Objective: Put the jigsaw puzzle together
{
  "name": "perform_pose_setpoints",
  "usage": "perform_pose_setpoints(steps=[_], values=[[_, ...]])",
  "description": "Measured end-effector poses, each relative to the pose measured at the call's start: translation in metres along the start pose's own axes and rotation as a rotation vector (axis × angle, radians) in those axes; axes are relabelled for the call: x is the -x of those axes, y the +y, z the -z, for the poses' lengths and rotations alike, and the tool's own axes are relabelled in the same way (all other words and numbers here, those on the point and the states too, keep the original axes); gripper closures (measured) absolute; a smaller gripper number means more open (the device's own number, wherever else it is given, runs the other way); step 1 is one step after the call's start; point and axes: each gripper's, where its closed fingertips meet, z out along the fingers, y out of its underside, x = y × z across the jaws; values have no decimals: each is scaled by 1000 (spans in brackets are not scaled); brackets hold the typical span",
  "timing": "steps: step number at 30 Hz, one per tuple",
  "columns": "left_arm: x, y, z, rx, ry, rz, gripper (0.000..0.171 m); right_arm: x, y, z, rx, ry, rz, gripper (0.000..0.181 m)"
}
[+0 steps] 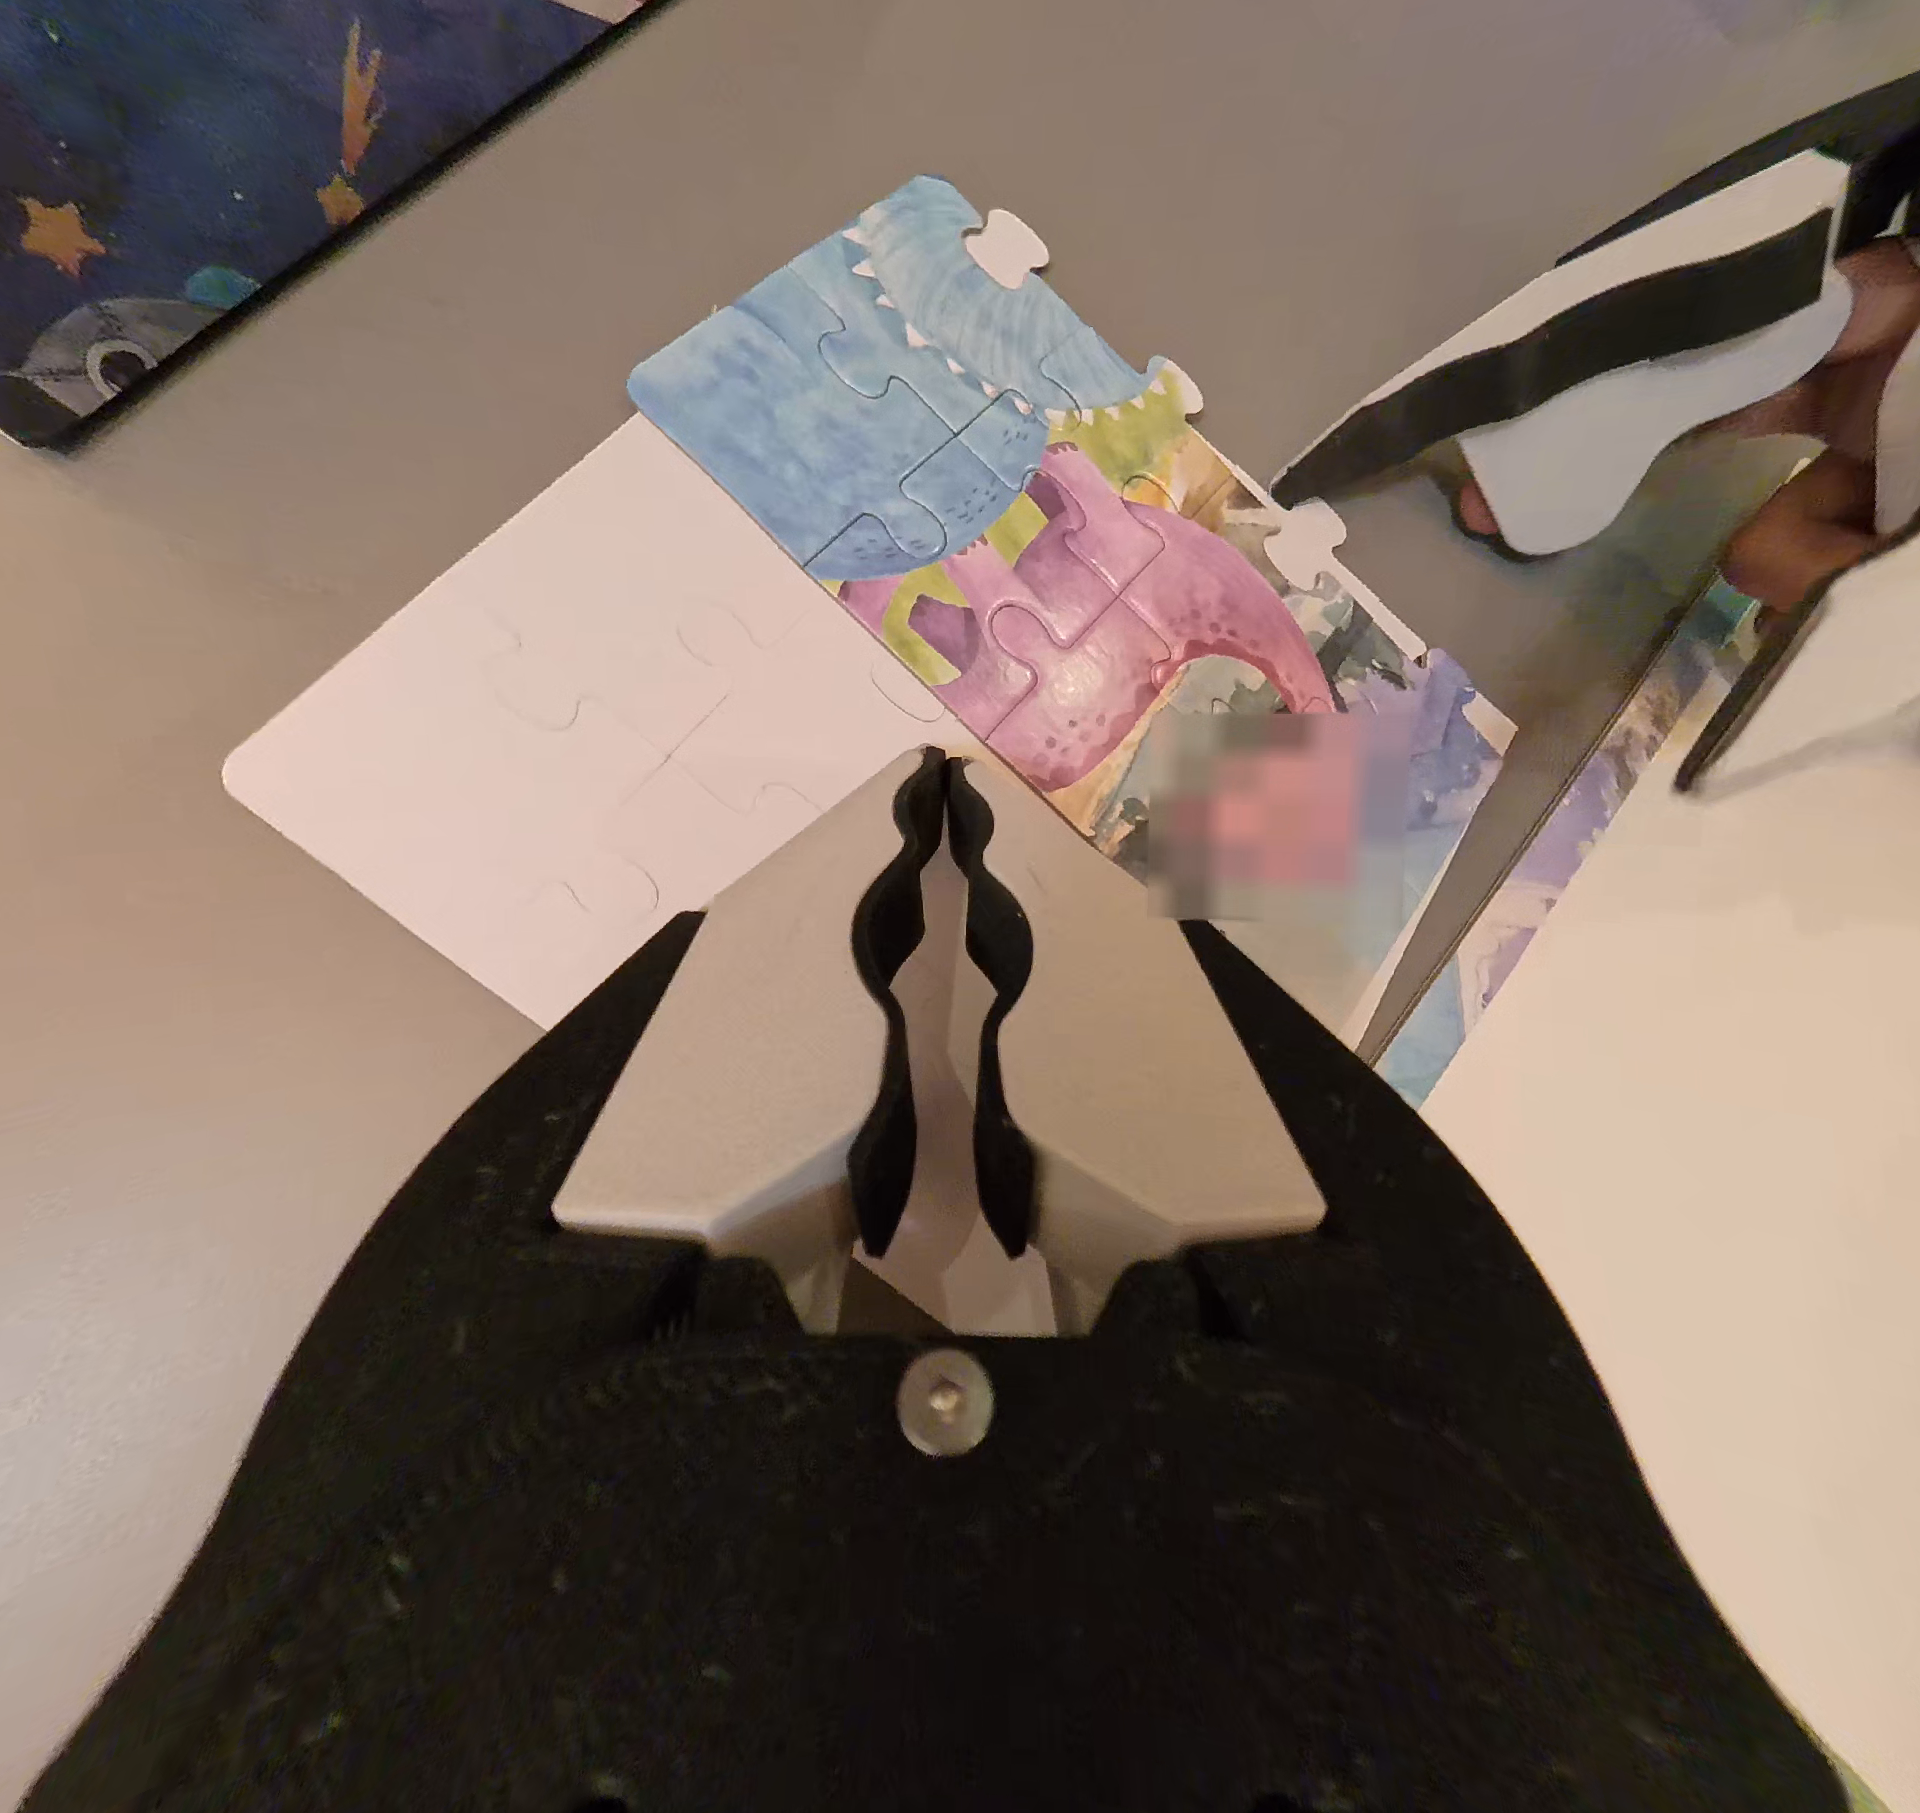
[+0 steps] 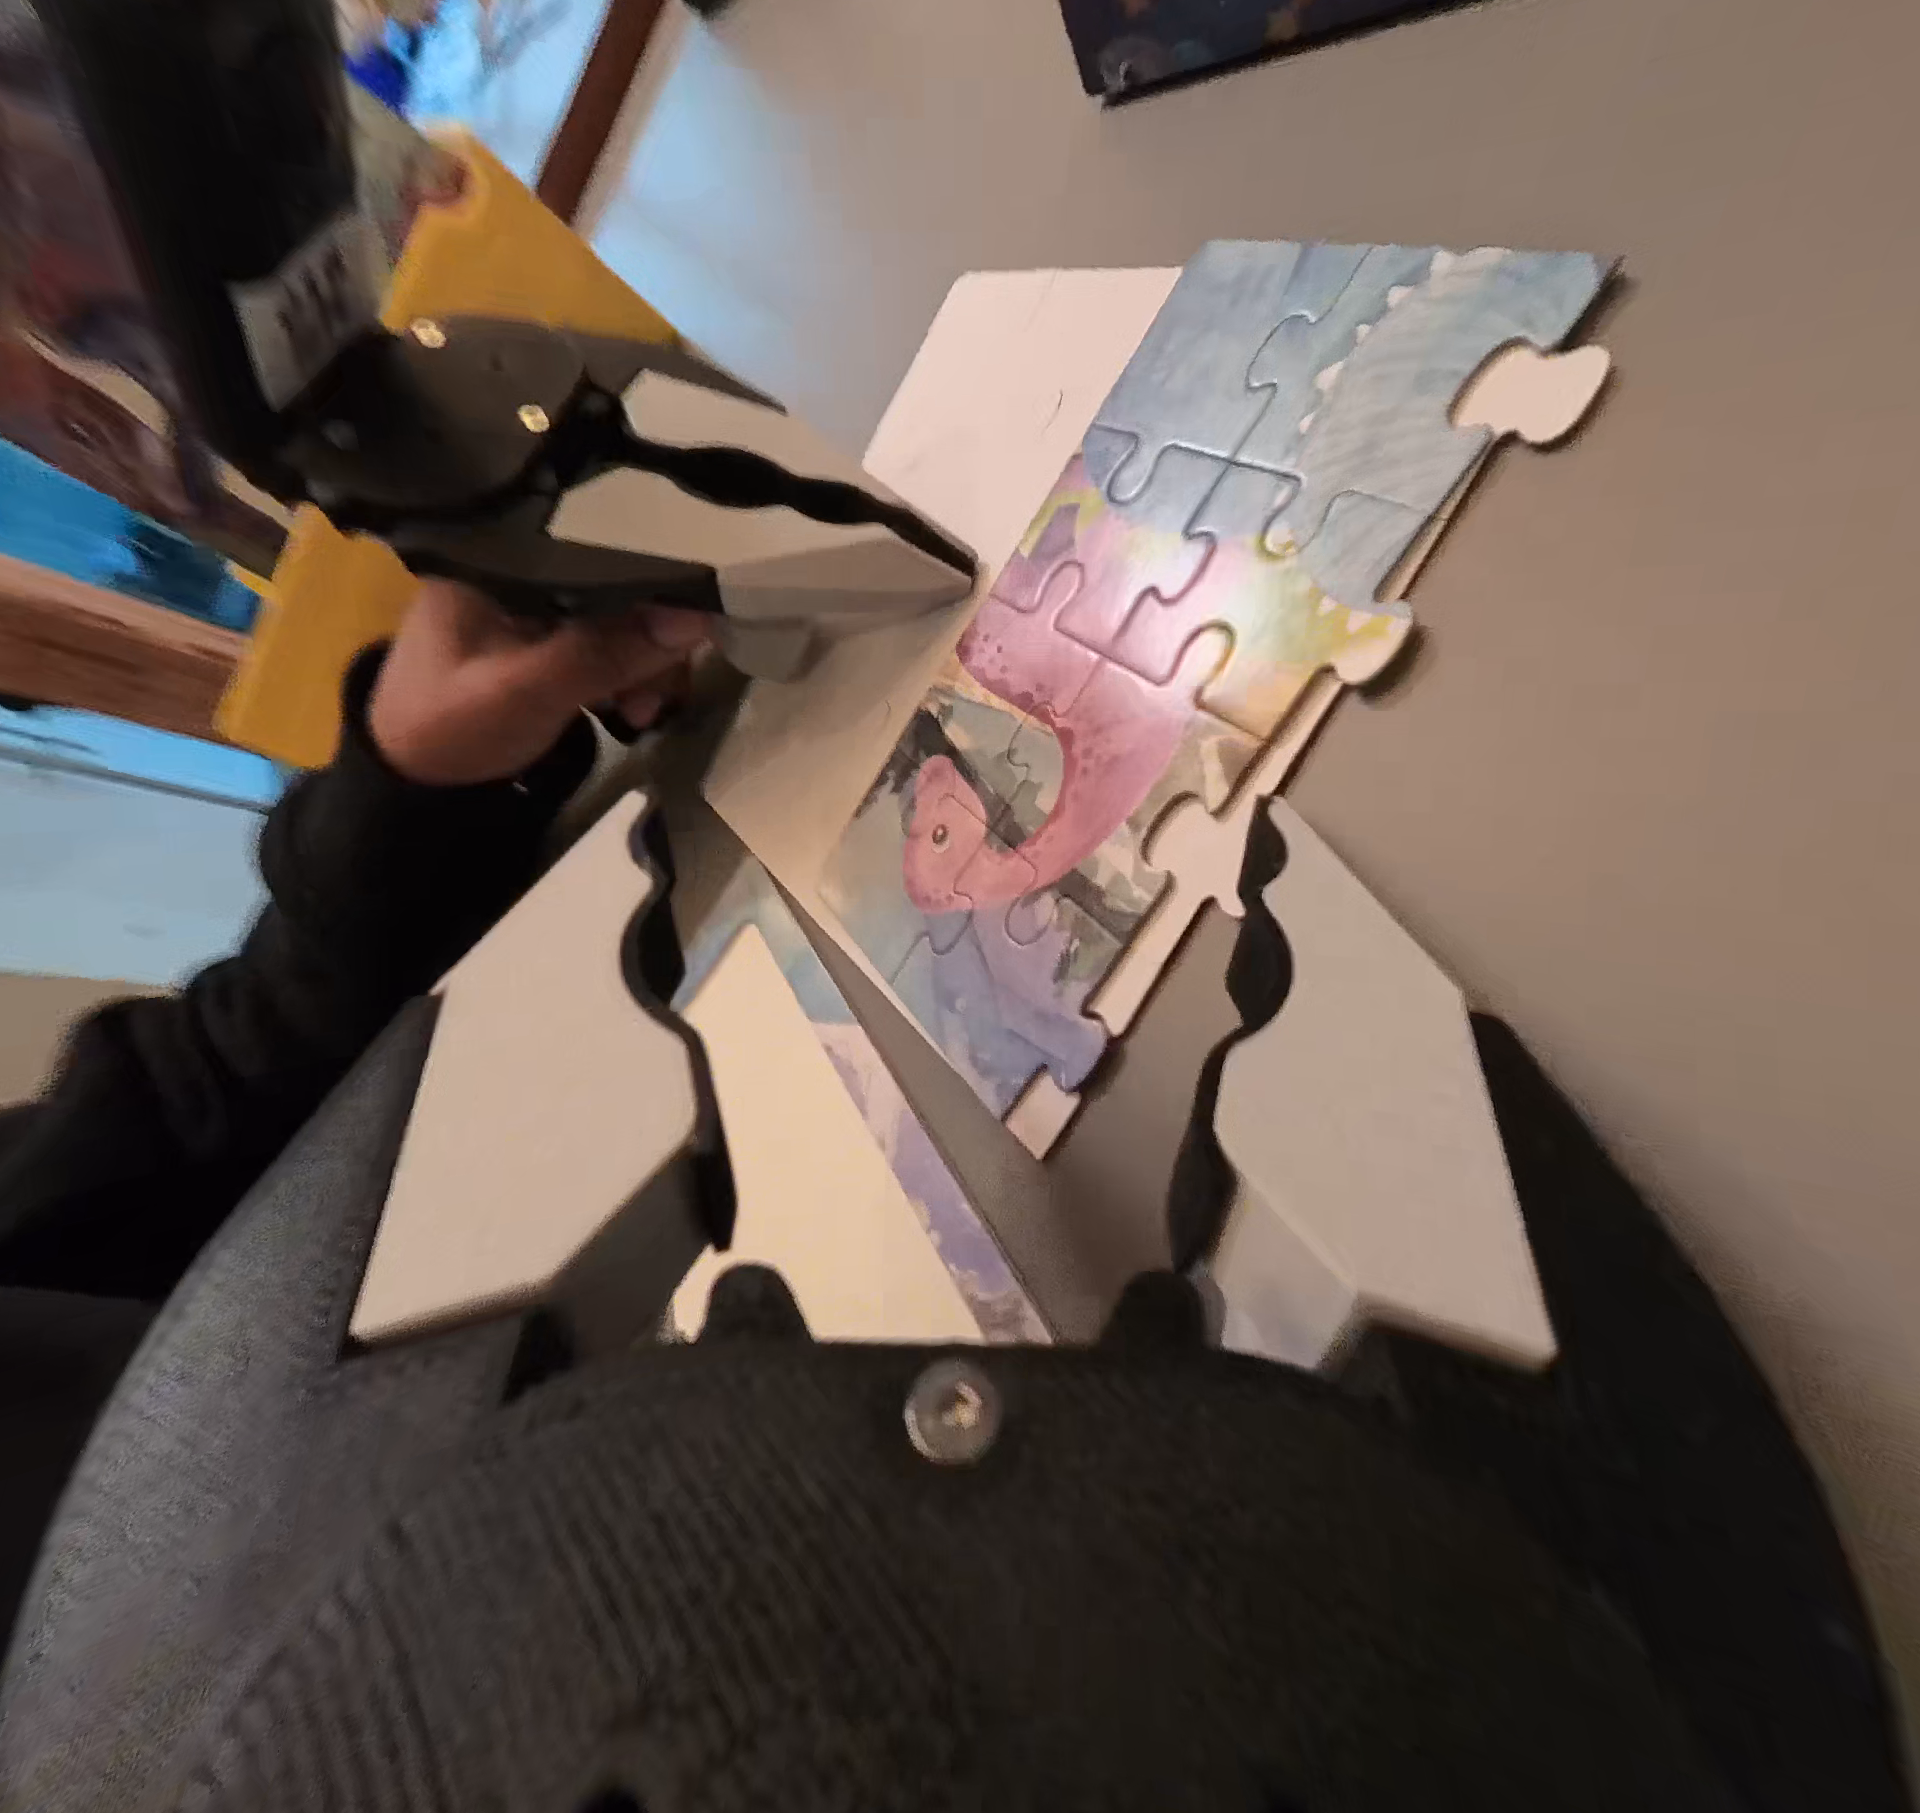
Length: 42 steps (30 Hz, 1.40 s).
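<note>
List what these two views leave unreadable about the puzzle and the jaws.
- Left wrist view: a mosaic patch covers part of the assembled puzzle; the left gripper hides the white sheet beneath its shut jaws.
- Right wrist view: motion blur smears the background; the right gripper, jaws open, covers the puzzle's near corner.
- Both: the dark star-patterned board is cut off by the frame edge.
</note>
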Motion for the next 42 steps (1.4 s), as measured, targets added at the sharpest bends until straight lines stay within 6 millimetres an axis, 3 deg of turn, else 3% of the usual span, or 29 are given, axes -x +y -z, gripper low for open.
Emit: perform_pose_setpoints(steps=[4, 9, 14, 16, 19, 22, 24, 29, 32, 37, 39, 42], values=[[0, 0, 0, -4, 15, 14, 171, 3, -14, 13, -96, -172, -192, 72], [1, 0, 0, -9, 18, 22, 171, 6, -18, 17, -119, -249, -251, 71], [9, -1, 3, -19, -15, 26, 171, 27, -37, 29, -177, -407, -309, 79], [10, -2, 3, -24, -13, 33, 171, 29, -42, 28, -186, -416, -295, 80], [1, -2, -1, -27, 43, 46, 171, 53, -46, 20, -156, -533, -307, 85], [-5, -1, -3, -20, 73, 45, 171, 67, -42, 0, -96, -506, -234, 84], [-5, -1, -2, -19, 80, 51, 171, 66, -41, -6, -76, -437, -166, 84], [-5, -1, -2, -17, 99, 76, 171, 2, -21, 2, -8, 19, 68, 84], [-5, -1, -2, -18, 92, 74, 171, -17, 0, 10, 35, 153, 120, 80], [-5, -1, -2, -18, 98, 85, 171, -5, 14, -4, 55, 180, 175, 73], [-4, -1, -2, -21, 92, 87, 171, 3, 13, -10, 44, 157, 152, 59], [-3, -1, -2, -23, 85, 87, 171, 6, 4, -6, -3, 82, 40, 57]])
